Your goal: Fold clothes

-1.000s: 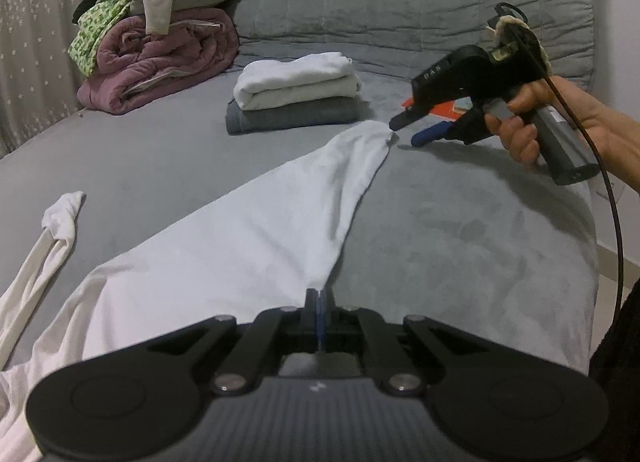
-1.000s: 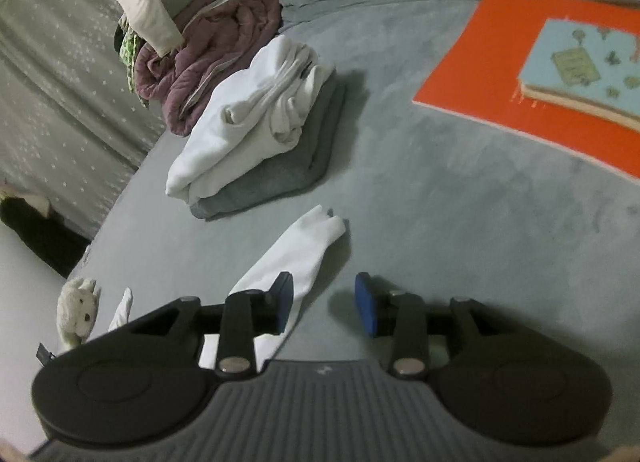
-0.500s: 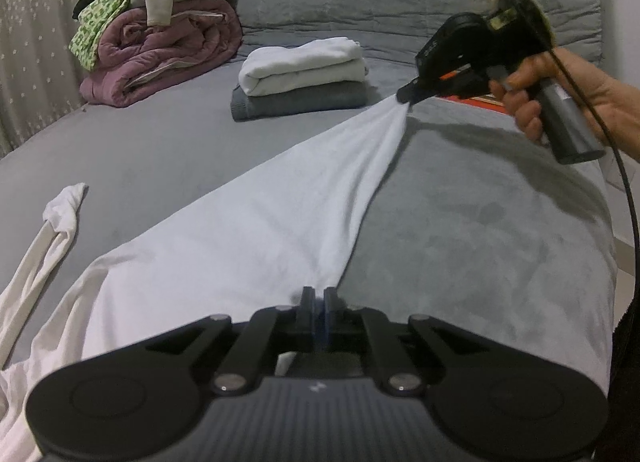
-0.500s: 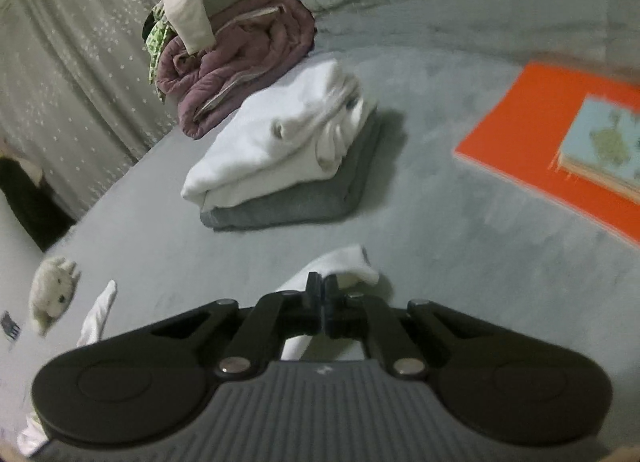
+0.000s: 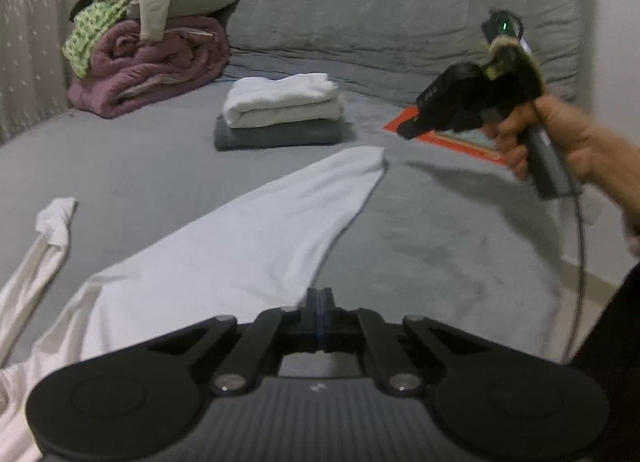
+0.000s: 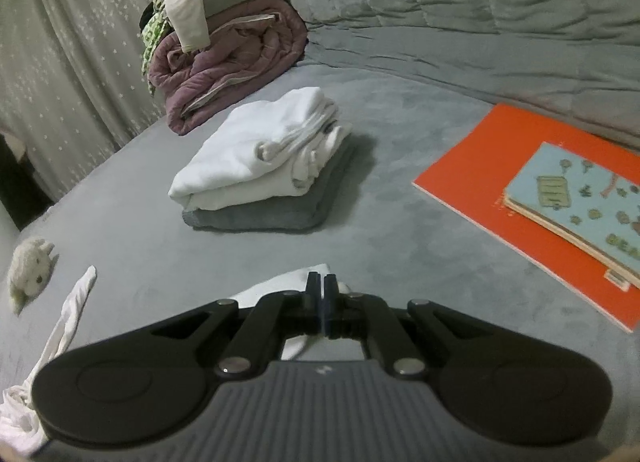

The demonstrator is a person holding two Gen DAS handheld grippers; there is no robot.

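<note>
On the grey bed (image 5: 440,230), white garment (image 5: 240,246): it is spread flat in a long tapering panel, running from the near edge toward the folded stack (image 5: 280,118). A twisted sleeve-like strip (image 5: 52,222) is trailed off to one side.
Near end of the garment: it is pinched by the left gripper (image 5: 319,302), whose fingers are pressed together on the hem. This end is probably anchored so that the panel can be drawn straight.
Far corner of the garment: it is laid down on the bed, apart from the right gripper (image 5: 404,132), which is held above and just beyond it by a hand (image 5: 560,142).
Right gripper from its own camera (image 6: 322,294): the fingers are brought almost together, with only a thin slit between them. White cloth (image 6: 296,282) is seen below and behind the tips, and nothing appears to be clamped.
Difference from half a second ago: the far corner was then held up and taut at the right gripper's tip, and it is now dropped flat, with the gripper lifted clear. The left grip is unchanged.
Stage, as judged: the panel seems to be stretched and smoothed, ready for a fold.
Surroundings: an orange book (image 6: 500,166) and a purple quilt pile (image 5: 152,70) are kept well clear of the garment.
</note>
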